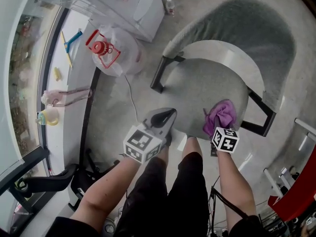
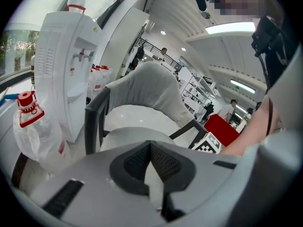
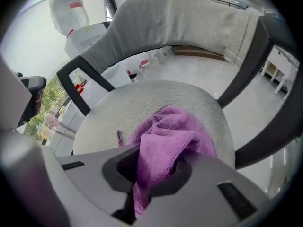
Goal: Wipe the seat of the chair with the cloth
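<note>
Nearest the camera, the person's bare knees and black shorts fill the bottom of the head view, with a forearm reaching forward on each side. The left gripper (image 1: 165, 117) is held out at the near left edge of the chair. Its own view shows the two dark ribbed pads (image 2: 163, 162) pressed together at the tips with nothing between them. The right gripper (image 1: 217, 129) is over the near right part of the seat, and its jaws are clamped on a purple cloth (image 3: 166, 143). One end of the cloth is pinched between the pads and the rest is bunched up on the upholstery just ahead of them. From above, the cloth (image 1: 220, 114) lies close to the front right rim of the seat.

The seat (image 1: 205, 85) is round and covered in grey fabric, carried on a black frame (image 1: 159, 74). A curved grey backrest (image 1: 249, 31) wraps around its far side.

On the floor to the left of the chair lies a thin white cable (image 1: 132, 99). Past it stands a large water bottle with a red cap (image 1: 112, 51), wrapped in clear plastic. Behind that stands a white water dispenser (image 2: 61, 79).
</note>
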A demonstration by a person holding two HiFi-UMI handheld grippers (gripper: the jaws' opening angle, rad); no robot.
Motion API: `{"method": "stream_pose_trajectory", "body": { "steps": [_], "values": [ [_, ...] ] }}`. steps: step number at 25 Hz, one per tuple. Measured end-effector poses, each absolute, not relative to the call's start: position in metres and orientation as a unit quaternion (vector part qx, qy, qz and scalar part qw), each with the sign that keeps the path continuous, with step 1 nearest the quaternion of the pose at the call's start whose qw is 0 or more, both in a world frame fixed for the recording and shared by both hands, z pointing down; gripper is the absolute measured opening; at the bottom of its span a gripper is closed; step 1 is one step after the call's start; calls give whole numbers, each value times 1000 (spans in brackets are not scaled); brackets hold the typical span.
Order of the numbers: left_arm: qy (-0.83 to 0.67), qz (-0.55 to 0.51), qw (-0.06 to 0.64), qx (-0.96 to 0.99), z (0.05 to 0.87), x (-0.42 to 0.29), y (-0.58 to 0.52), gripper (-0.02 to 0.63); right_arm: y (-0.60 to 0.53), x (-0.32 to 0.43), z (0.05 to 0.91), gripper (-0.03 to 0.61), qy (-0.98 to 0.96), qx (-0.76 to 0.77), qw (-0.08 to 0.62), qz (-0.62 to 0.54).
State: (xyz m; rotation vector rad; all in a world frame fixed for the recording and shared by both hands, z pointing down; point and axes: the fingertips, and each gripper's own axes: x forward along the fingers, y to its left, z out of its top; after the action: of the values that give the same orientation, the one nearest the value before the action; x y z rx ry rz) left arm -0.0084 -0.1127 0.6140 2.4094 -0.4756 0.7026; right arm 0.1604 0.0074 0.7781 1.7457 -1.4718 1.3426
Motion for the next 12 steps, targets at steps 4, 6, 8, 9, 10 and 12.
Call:
{"method": "stream_pose_trajectory", "body": {
  "steps": [4, 6, 8, 9, 10, 12],
  "values": [
    [-193, 255, 289, 902, 611, -18, -119, 3, -16, 132, 776, 25, -569, 613, 251, 488],
    [-200, 253, 291, 900, 611, -24, -122, 3, -26, 122, 776, 25, -577, 605, 251, 488],
    [-208, 252, 293, 899, 612, -32, -124, 3, -35, 111, 775, 25, -586, 597, 252, 486],
    [-212, 251, 294, 898, 613, -36, -126, 3, -39, 106, 776, 25, -592, 592, 252, 485],
    [-216, 250, 295, 897, 614, -40, -127, 3, -43, 100, 776, 25, -599, 585, 254, 484],
    [-224, 247, 297, 895, 616, -47, -128, 3, -51, 87, 776, 25, -617, 568, 262, 478]
  ]
}}
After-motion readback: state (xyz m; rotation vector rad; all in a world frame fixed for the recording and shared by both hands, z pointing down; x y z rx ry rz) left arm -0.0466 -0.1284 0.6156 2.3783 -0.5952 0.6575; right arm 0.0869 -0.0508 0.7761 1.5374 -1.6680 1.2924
